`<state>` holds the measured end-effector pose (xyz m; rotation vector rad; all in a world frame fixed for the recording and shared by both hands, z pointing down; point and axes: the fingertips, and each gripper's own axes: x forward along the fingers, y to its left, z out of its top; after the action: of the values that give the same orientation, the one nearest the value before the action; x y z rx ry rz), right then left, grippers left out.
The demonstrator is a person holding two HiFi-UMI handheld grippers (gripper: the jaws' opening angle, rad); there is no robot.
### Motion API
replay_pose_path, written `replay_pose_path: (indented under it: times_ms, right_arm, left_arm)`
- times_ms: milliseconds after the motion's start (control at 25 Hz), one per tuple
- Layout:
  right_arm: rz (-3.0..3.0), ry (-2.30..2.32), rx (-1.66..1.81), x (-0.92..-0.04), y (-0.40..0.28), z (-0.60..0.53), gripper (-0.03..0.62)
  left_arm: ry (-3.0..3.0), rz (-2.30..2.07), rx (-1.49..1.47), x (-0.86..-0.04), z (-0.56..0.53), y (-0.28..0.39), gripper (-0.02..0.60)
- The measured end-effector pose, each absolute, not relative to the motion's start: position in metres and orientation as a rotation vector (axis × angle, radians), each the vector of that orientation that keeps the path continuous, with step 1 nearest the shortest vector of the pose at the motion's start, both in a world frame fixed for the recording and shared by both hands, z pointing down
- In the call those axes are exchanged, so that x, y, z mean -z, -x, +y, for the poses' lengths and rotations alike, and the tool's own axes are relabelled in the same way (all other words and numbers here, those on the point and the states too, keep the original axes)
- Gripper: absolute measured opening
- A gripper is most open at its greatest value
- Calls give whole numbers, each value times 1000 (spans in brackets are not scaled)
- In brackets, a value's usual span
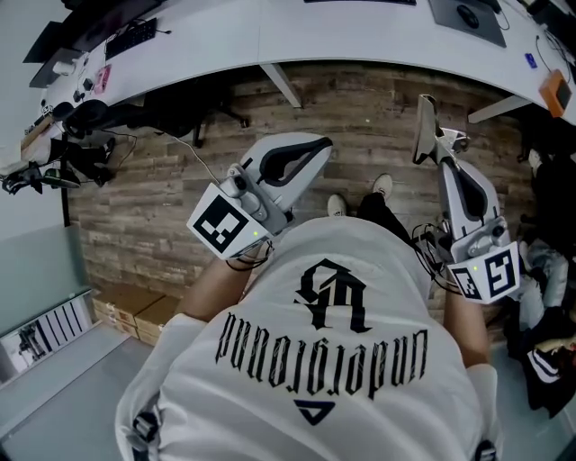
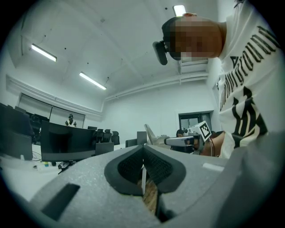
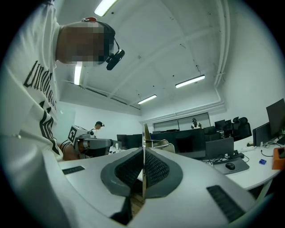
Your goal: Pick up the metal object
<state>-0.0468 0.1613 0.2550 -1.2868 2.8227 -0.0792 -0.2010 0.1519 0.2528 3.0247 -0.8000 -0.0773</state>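
Note:
A thin flat metal plate sticks out past the tip of my right gripper, whose jaws are shut on it. In the right gripper view the plate shows edge-on as a narrow vertical strip rising between the dark pads. The left gripper view shows it as a pale pointed sheet. My left gripper is held at waist height over the floor. Its jaws are shut with nothing between them, and only a sliver of floor shows through.
A curved white desk runs across the far side, with a keyboard and a mouse. Wood floor lies below, with my shoes. A black chair stands left. Cardboard boxes sit lower left.

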Motion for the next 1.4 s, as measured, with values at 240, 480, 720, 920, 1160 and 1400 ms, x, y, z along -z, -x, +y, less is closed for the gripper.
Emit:
replay_pose_path:
  times_ms: [240,480,720,920,1160,1400]
  right_arm:
    - [2829,1265,67,-255,54,172,15]
    - [2824,1266,46,-254,57,181,15]
    - [2823,1274,26,-251,56,186,15]
    - [2815,1286,16,-249,51,186,15]
    - [2817,1303,13,-251,42,183,15]
    - [2818,1306,15,-251,45,179,15]
  left_arm:
    - [-3003,-824,80,-254,160,203,15]
    - [-3007,-822,94,-252,167,203,15]
    - [-3007,-805,112,-252,169,201,15]
    - [-3018,-792,120,-250,167,196,15]
    - [-3010,-766,83,-256,165,188,15]
    - [-3005,-754,83,-256,161,189,14]
